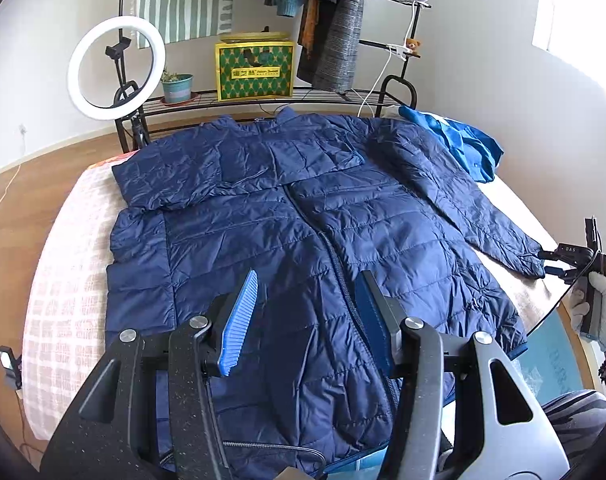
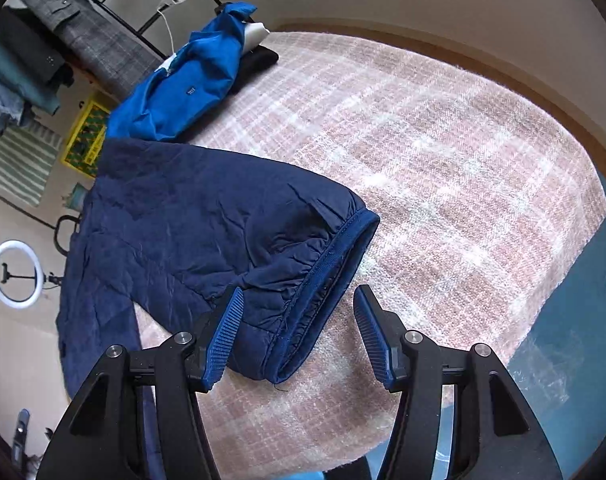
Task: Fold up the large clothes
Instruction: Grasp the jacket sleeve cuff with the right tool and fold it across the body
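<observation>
Jacket: a navy quilted jacket [image 1: 287,216] lies spread front-up on the bed [image 2: 443,152], zip running down its middle, collar toward the metal rack [image 1: 263,98] at the far side.
Left sleeve side: in the left wrist view one sleeve is folded across the chest, lying flat over the upper front.
Right sleeve: the other sleeve [image 2: 231,216] stretches out over the pink checked cover, its ribbed cuff [image 2: 327,296] open-mouthed and resting on the bed.
Left hand-held gripper [image 1: 309,312]: hovers above the lower front of the jacket near the zip; jaws apart, nothing between the blue pads, no contact visible.
Right hand-held gripper [image 2: 297,332]: pointed down at the cuff; jaws apart, one pad just beside the sleeve end, the cuff edge lying between the fingers, not pinched.
Person: a white-gloved hand [image 1: 601,308] grips the right tool at the bed's edge, beside the sleeve end.
Other clothes: a bright blue garment [image 2: 191,76] lies crumpled at the far corner of the bed, apart from the jacket.
Surroundings: ring light [image 1: 117,68], potted plant [image 1: 177,86] and green-yellow box [image 1: 255,70] by the rack; coats hang above.
</observation>
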The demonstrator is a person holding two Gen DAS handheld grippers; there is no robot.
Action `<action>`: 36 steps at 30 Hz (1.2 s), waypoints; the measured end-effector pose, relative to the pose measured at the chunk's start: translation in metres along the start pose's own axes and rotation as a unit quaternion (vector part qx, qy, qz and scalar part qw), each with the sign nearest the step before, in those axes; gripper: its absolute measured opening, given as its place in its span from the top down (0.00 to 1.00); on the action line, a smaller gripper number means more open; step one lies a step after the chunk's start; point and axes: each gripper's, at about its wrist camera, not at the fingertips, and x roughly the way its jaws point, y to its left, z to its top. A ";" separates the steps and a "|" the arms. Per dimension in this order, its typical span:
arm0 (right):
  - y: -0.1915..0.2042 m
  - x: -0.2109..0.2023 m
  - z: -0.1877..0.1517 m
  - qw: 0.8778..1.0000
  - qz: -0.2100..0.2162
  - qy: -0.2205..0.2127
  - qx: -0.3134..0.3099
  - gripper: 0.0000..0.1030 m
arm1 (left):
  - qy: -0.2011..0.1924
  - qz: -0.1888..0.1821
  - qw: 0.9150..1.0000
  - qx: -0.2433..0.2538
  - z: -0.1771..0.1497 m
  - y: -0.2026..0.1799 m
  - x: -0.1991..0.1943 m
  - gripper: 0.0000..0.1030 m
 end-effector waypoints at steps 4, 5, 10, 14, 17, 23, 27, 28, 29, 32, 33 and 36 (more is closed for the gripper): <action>-0.005 0.007 0.000 1.000 0.006 0.006 0.016 0.46 | 0.004 0.002 1.000 -0.007 -0.002 0.007 0.001 0.49; -0.006 0.009 0.000 1.000 0.002 0.006 0.017 0.48 | 0.004 0.003 1.000 -0.009 -0.002 0.009 0.002 0.49; -0.010 0.011 0.004 1.000 0.002 0.004 0.019 0.80 | 0.007 0.007 1.000 -0.014 -0.004 0.018 0.004 0.49; -0.013 0.009 0.008 1.000 0.013 -0.002 0.017 0.94 | 0.014 0.011 0.999 -0.027 -0.004 0.027 0.011 0.49; -0.006 -0.001 0.010 1.000 0.014 -0.016 -0.002 0.95 | 0.019 0.020 0.999 -0.030 -0.005 0.034 0.017 0.49; 0.033 -0.032 0.021 0.996 0.017 -0.062 -0.058 0.95 | 0.025 0.032 0.999 -0.032 -0.005 0.047 0.026 0.49; 0.073 -0.052 0.026 0.990 0.028 -0.090 -0.108 0.96 | 0.023 0.037 0.998 -0.037 -0.003 0.058 0.029 0.49; 0.089 -0.057 0.027 0.987 0.034 -0.095 -0.124 0.96 | 0.023 0.038 0.998 -0.037 -0.002 0.060 0.030 0.49; 0.100 -0.060 0.027 0.985 0.038 -0.099 -0.136 0.96 | 0.022 0.039 0.998 -0.037 -0.002 0.063 0.030 0.49; 0.143 -0.069 0.024 0.976 0.057 -0.113 -0.175 0.96 | 0.021 0.043 0.998 -0.038 0.001 0.071 0.031 0.49; 0.156 -0.071 0.024 0.973 0.064 -0.115 -0.188 0.96 | 0.020 0.045 0.998 -0.038 0.002 0.073 0.032 0.49; 0.202 -0.074 0.018 0.963 0.080 -0.121 -0.228 0.96 | 0.016 0.048 0.998 -0.042 0.004 0.083 0.033 0.49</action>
